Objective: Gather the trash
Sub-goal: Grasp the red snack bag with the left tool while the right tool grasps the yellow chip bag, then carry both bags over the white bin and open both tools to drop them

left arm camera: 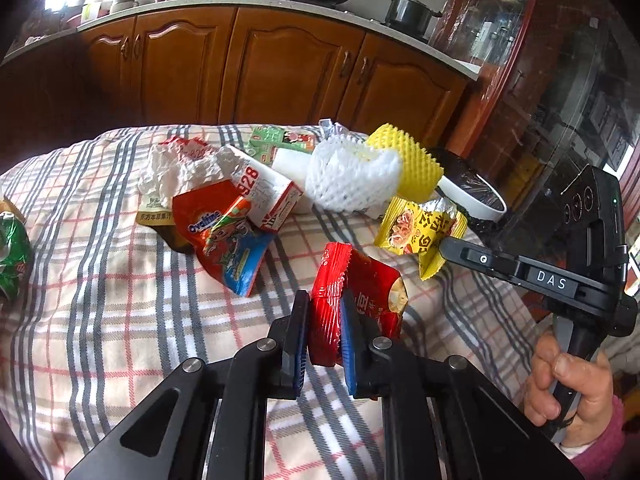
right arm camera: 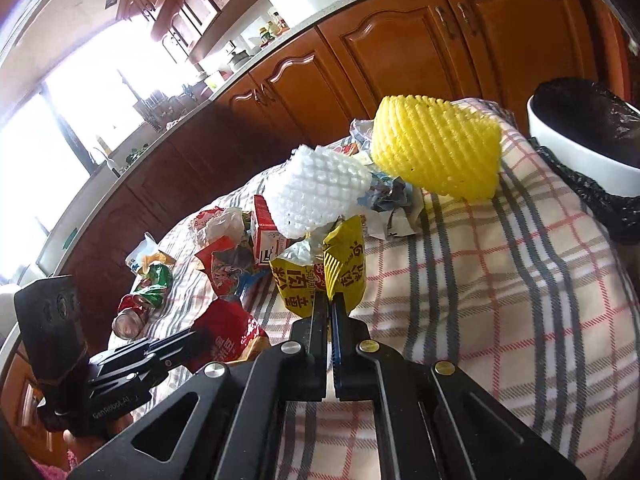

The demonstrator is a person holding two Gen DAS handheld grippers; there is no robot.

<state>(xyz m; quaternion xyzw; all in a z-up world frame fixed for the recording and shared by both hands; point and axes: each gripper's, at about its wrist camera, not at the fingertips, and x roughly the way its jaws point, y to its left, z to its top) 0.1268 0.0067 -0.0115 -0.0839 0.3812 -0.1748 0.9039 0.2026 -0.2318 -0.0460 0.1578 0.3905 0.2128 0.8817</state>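
**Gripping two wrappers on a checked worktop**

Clamping a crumpled red wrapper (left arm camera: 356, 300), the left tongs (left arm camera: 325, 320) press their blue pads against its two sides, low on the cloth. The right tongs (right arm camera: 329, 304) are pinched together on the edge of a yellow packet (right arm camera: 320, 276), which stands up from the cloth just beyond their tips. A hand (left arm camera: 568, 384) with a pink cuff holds the right tool's grip.

Both wrappers sit at the near edge of a litter pile on a worktop covered by a plaid cloth (left arm camera: 100, 320). Behind them lie an orange Ovaltine pouch (left arm camera: 224, 240), a small carton (left arm camera: 268, 196) with red print, crumpled white paper (left arm camera: 176, 172), a white foam net (left arm camera: 344, 176) and a yellow foam net (left arm camera: 408, 160). The two nets touch each other. A green box (left arm camera: 280, 144) lies farther back.

A crushed green can (right arm camera: 150, 284) lies well apart at the left side of the cloth. A white bin (right arm camera: 576, 152) lined with a black bag stands at the right edge, just past the yellow net. Wooden cabinets (left arm camera: 280, 64) run behind.
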